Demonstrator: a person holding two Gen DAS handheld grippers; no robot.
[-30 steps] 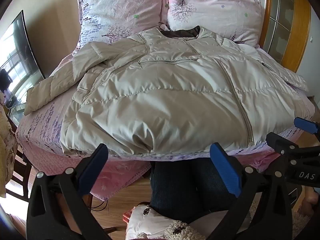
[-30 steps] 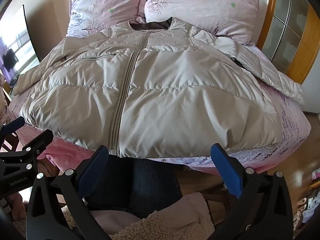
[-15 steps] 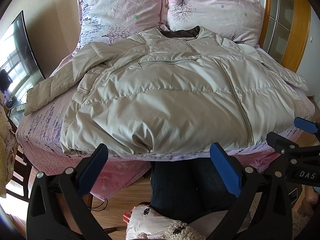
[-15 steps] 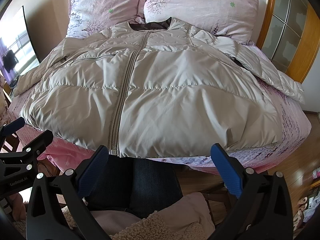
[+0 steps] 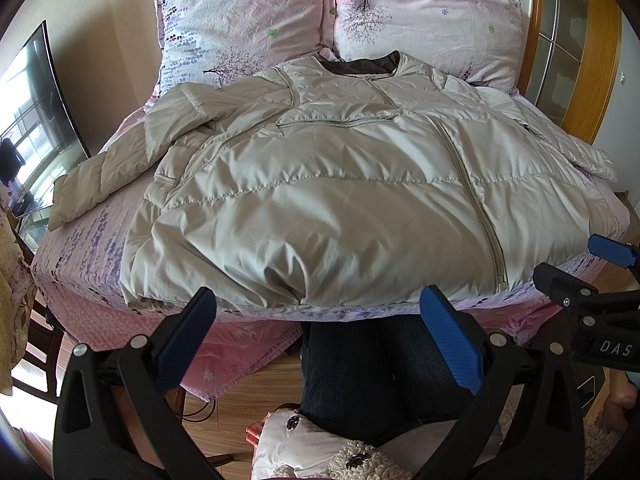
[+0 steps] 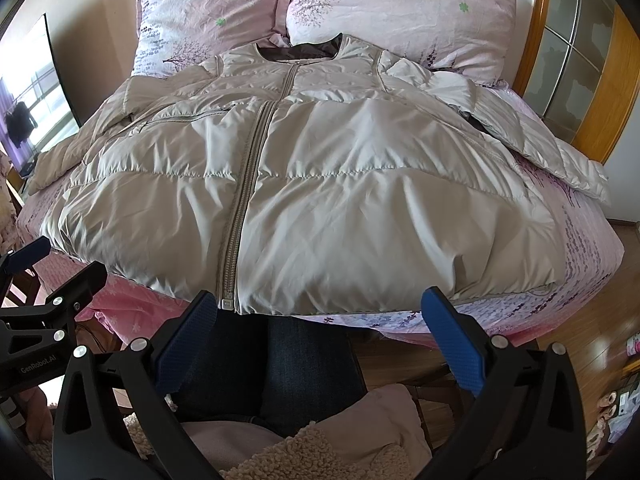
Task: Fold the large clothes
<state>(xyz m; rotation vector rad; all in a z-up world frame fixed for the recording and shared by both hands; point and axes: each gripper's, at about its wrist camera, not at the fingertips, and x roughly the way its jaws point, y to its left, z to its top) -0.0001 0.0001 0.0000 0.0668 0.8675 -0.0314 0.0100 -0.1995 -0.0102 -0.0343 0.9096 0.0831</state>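
jacket: flat, zipped, front up on bed, hem at near edge
left gripper: fingers wide, empty
right gripper: same (off hem)
risk: slick puffy shell slips; sleeve drags, fold springs back

left gripper held level, jaws spread wide, empty; right gripper beside it, likewise agape; person's legs below both
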